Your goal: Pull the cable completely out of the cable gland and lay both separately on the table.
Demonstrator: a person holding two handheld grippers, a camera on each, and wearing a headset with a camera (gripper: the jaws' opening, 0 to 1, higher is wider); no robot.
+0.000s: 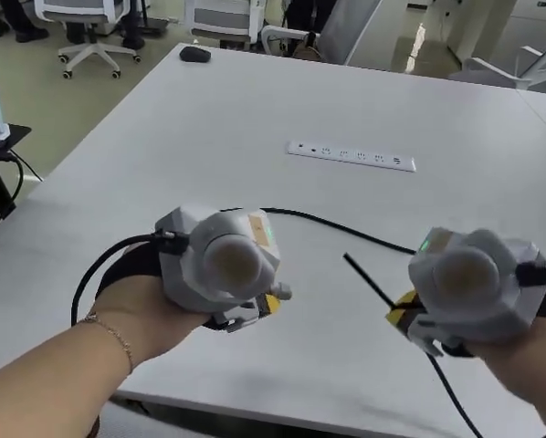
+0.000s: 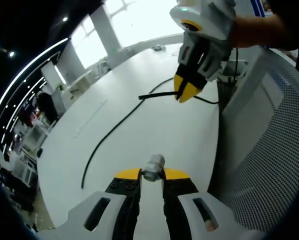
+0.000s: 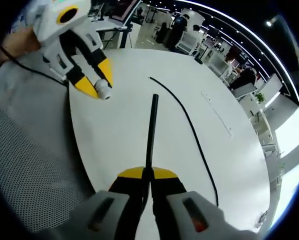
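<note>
A: So, where is the cable gland point(image 2: 153, 166) now?
B: Betw. the jaws of the left gripper point(image 2: 152, 176), clamped right at the tips. Small grey-white part, no cable thru it.
A: And the cable point(image 3: 151, 125)?
B: The right gripper point(image 3: 148, 176) has it, jaws closed on it. It is black, and its free end sticks straight fwd, approx. toward the left gripper but apart from the gland.
A: Are both on the bench point(image 1: 255, 109)?
B: No, both are in the grippers, over the near edge. Also a long black line point(image 1: 337, 226) curves on the bench top; same cable or not, I cannot tell. A power strip point(image 1: 351, 155) lies further back and a mouse point(image 1: 195, 54) at the far edge.
</note>
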